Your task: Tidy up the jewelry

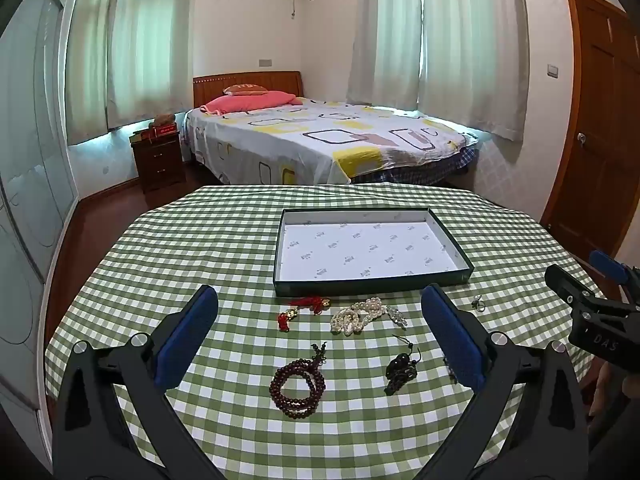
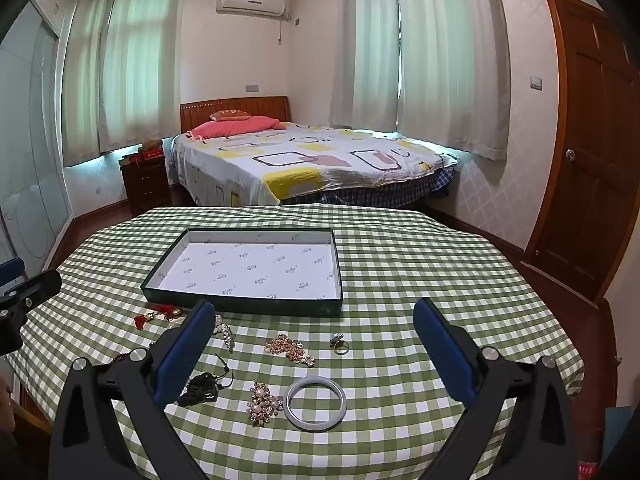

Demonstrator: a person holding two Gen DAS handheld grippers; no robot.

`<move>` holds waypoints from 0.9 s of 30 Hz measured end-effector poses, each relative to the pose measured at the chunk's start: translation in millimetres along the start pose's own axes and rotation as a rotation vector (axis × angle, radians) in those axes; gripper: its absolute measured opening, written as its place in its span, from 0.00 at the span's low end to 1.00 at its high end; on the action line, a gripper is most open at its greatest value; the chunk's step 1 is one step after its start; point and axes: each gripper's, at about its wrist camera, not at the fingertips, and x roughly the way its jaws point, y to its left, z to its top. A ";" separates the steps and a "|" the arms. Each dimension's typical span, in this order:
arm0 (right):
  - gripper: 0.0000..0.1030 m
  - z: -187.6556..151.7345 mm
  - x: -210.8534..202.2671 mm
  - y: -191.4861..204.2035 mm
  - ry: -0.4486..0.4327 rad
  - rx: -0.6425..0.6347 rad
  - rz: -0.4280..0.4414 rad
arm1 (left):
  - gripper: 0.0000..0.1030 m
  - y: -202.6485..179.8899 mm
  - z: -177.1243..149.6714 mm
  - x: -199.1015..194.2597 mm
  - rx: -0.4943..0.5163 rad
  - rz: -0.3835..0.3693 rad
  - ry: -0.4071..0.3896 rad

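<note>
A dark green tray [image 1: 372, 283] [image 2: 240, 306] with a white lining stands on the checked table, nothing in it. In the left wrist view, in front of it lie a red knot charm [image 1: 306, 307], a pearl strand [image 1: 358, 316], a brown bead bracelet [image 1: 297, 387], a black tassel charm [image 1: 401, 368] and a ring [image 1: 477, 303]. The right wrist view shows a white bangle [image 2: 316, 403], a pearl brooch [image 2: 263, 403], a rose-gold piece [image 2: 290, 347], a ring [image 2: 340, 344] and the black charm [image 2: 200, 390]. My left gripper [image 1: 320, 332] and right gripper [image 2: 314, 340] are open, empty, above the jewelry.
The round table [image 1: 200, 240] carries a green checked cloth. A bed [image 1: 320, 140], a nightstand [image 1: 160, 160] and a wooden door [image 1: 600, 128] stand beyond it. The right gripper shows at the right edge of the left wrist view [image 1: 592, 312].
</note>
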 end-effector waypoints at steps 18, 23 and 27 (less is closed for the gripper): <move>0.94 6.9 -5.2 -2.2 -0.015 0.009 0.006 | 0.96 1.2 8.2 -15.4 -0.024 0.004 -0.019; 0.94 7.6 -3.8 -2.8 -0.013 0.008 0.008 | 0.96 2.8 7.1 -14.1 -0.034 0.008 -0.019; 0.94 7.2 -5.2 -2.1 -0.017 0.006 0.007 | 0.96 2.8 6.5 -14.0 -0.035 0.012 -0.021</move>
